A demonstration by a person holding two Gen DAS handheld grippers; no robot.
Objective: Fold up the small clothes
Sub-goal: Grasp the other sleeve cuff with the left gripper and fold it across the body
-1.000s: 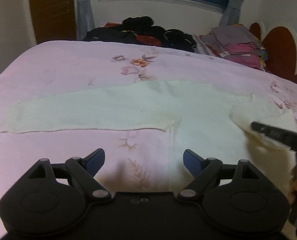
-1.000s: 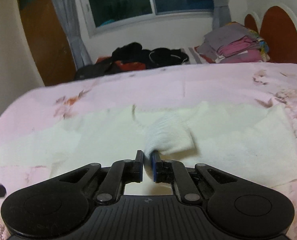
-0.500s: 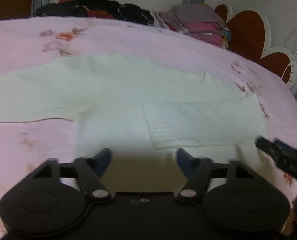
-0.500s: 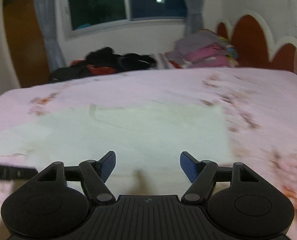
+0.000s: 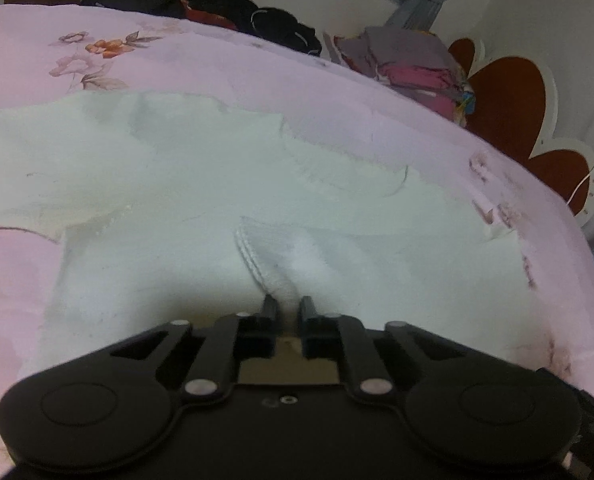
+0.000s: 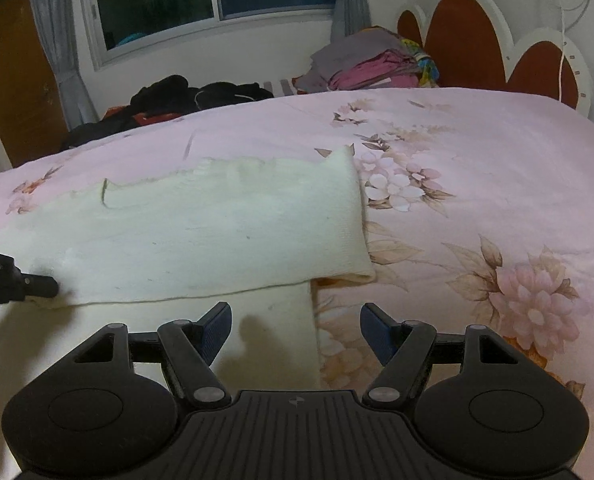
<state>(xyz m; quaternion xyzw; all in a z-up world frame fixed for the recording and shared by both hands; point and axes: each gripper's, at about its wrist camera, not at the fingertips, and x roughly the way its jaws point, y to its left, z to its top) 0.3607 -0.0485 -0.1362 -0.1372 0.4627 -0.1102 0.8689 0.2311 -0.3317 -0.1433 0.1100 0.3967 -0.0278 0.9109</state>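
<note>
A cream knit sweater (image 5: pixel 217 184) lies flat on the pink floral bedspread (image 5: pixel 177 60). One sleeve is folded across the body, and its ribbed cuff (image 5: pixel 265 264) puckers up between the fingers of my left gripper (image 5: pixel 287 304), which is shut on it. In the right wrist view the folded sleeve (image 6: pixel 217 232) forms a band across the sweater. The left gripper (image 6: pixel 51 285) shows there at the left edge, against the cloth. My right gripper (image 6: pixel 296 320) is open, low over the sweater's right side edge (image 6: pixel 311 320), with nothing pinched between its blue pads.
A heap of dark clothes (image 6: pixel 169 96) and a stack of folded garments (image 6: pixel 369 64) sit at the far side of the bed. A red and white scalloped headboard (image 6: pixel 457 40) stands at the right. The bedspread (image 6: pixel 477 160) stretches to the right of the sweater.
The right gripper let go of the sleeve cuff, opened and swung to the sweater's right edge. The left gripper moved right and down over the sweater and shut on the folded cuff.
</note>
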